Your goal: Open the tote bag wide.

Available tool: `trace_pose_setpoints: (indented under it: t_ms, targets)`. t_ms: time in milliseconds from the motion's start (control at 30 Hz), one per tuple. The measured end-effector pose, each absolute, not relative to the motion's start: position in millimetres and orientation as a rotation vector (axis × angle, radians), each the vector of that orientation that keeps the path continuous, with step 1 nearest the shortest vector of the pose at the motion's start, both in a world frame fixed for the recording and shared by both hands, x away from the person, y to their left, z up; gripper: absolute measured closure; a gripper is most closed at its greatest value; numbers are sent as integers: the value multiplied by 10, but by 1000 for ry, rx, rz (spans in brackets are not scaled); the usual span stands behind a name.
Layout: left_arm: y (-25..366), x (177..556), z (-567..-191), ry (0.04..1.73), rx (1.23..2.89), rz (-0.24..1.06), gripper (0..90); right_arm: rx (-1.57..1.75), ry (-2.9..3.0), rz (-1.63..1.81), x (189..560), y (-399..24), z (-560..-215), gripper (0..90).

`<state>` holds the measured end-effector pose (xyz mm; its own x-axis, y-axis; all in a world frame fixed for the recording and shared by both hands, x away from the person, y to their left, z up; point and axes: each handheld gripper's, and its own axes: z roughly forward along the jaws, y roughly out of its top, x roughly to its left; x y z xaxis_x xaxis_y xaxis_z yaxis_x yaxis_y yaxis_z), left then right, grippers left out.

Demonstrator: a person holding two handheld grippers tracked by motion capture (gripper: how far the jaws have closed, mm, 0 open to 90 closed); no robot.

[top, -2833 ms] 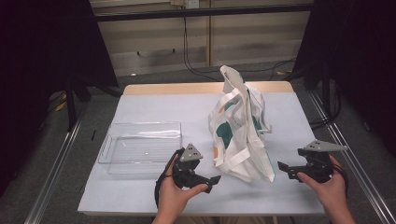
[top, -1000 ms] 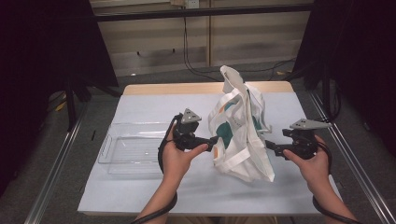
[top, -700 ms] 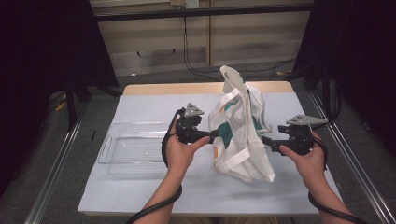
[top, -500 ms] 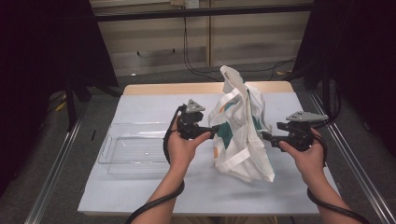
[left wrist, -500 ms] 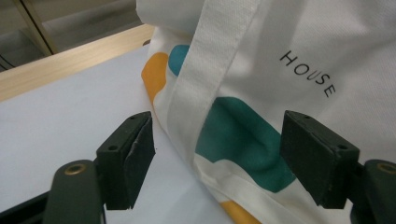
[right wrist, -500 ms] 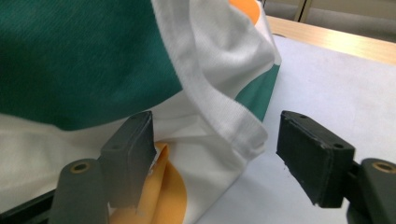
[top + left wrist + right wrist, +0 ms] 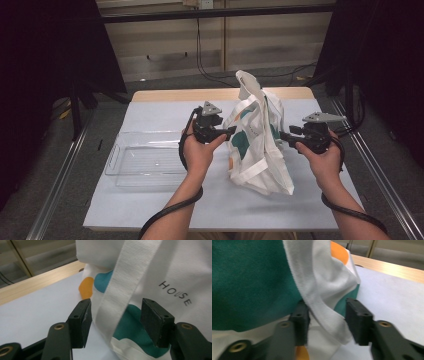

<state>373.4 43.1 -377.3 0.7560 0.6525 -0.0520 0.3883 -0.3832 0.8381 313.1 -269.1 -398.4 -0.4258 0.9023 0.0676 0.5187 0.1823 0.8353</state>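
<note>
Tote bag (image 7: 260, 145) stands at frame centre on the table (image 7: 150, 200). Both tongs, left (image 7: 231, 131) and right (image 7: 283, 135), moved in from lower frame, jaws just closing around fabric, not yet clamped. Grasp judged imminent.

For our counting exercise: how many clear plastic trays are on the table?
1. The clear plastic tray lies on the table's left side, left of the tote bag; the bag could hide something behind it.

"HOUSE" — printed on the tote bag (image 7: 175, 270).
</note>
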Motion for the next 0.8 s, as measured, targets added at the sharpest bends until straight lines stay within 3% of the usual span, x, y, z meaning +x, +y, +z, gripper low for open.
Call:
trace_pose_setpoints:
  t_ms: [167,367,533,800]
  targets:
    - [437,3789,-3781,788,2017,284,667,1332,2018,1149,3162,-2692,-3985,717]
    - [472,3810,-3774,788,2048,245,820,1334,2023,1167,3168,-2739,-4009,789]
    - [521,3815,-3768,825,2043,214,872,1347,2024,1172,3141,-2788,-4052,844]
    - [709,3824,-3843,919,2032,194,877,1385,2023,1164,3093,-2891,-4184,875]
